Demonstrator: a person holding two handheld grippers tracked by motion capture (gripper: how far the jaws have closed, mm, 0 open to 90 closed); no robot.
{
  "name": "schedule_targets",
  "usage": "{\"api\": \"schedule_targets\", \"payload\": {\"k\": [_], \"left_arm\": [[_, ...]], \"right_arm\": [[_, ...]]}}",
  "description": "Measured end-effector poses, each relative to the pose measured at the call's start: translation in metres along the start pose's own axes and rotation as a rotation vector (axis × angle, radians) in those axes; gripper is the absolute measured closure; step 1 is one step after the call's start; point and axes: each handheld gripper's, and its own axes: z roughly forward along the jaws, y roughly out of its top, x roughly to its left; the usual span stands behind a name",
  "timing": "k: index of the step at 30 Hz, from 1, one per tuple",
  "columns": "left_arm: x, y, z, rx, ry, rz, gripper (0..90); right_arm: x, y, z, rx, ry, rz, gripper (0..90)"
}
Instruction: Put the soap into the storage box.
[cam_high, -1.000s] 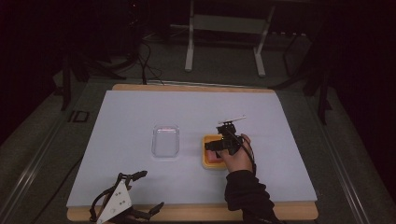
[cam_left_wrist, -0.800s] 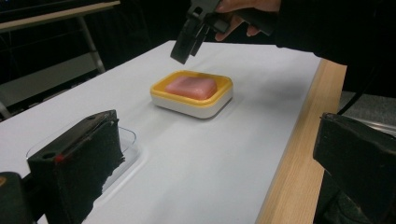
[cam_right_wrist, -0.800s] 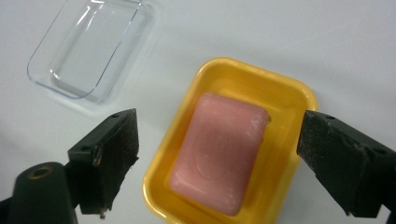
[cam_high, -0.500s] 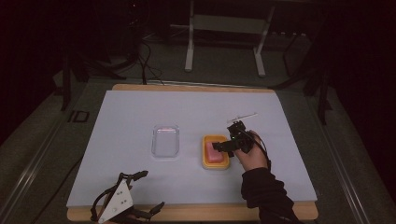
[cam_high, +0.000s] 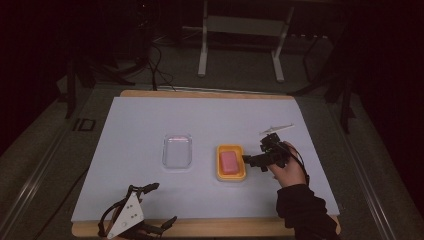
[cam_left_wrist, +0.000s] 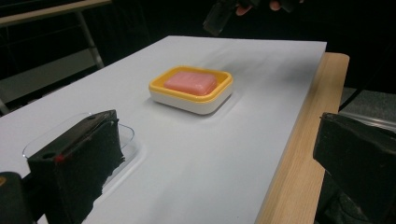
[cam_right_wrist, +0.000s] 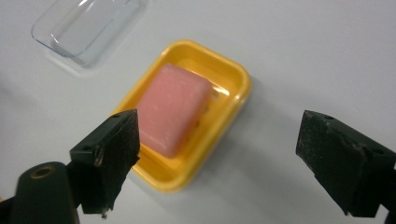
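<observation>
A white sheet (cam_high: 150, 130) covers the wooden table (cam_high: 210, 93) in a dark room. The right gripper (cam_high: 252, 161), jaws apart, hovers beside the yellow soap dish (cam_high: 231, 176); the left gripper (cam_high: 150, 210) lies open at the near edge.

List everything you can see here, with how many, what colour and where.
Soap bar: one, pink, inside the dish.
Soap dish: one, yellow, on the sheet right of centre.
Clear lid: one, transparent, left of the dish.
Sheet: one, white, covering the table.
Table: one, wooden edge showing.
Stand: one, grey, on the floor beyond the table.
Left gripper: black, jaws open, lying at the near left edge.
Right gripper: black, jaws open, held just right of the dish.
Hand: one, holding the right gripper.
</observation>
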Motion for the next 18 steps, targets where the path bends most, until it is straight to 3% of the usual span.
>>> {"api": "schedule_targets", "payload": {"k": [7, 18], "left_arm": [[0.0, 0.0, 0.0, 0.0, 0.0, -0.001, 1.7], [0.0, 0.0, 0.0, 0.0, 0.001, 0.001, 1.7]], "right_arm": [[-0.007, -0.013, -0.014, -0.013, -0.01, -0.003, 13.3], [-0.019, -0.037, -0.022, -0.036, -0.035, -0.003, 13.3]]}}
